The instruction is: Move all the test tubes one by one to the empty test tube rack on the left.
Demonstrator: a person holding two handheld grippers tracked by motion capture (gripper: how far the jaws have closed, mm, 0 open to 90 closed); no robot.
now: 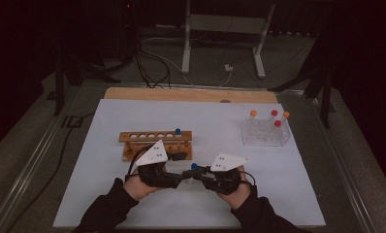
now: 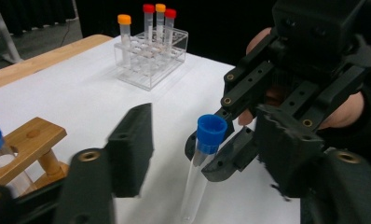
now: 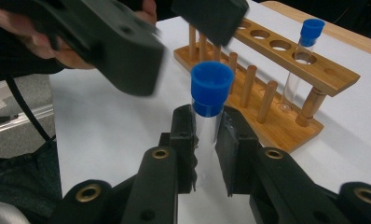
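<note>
The right gripper (image 3: 207,140) clamps its fingers on a blue-capped test tube (image 3: 209,102) held upright above the white surface (image 1: 108,194), just near of the wooden rack (image 1: 154,138), while the left gripper's (image 2: 197,154) fingers stand apart around it.

No readable writing anywhere.

The blue-capped tube (image 3: 207,100), the wooden rack (image 1: 154,144), the clear rack (image 1: 265,132) and the white desk (image 1: 108,194) carry no label, brand, number or sign that can be made out.
</note>
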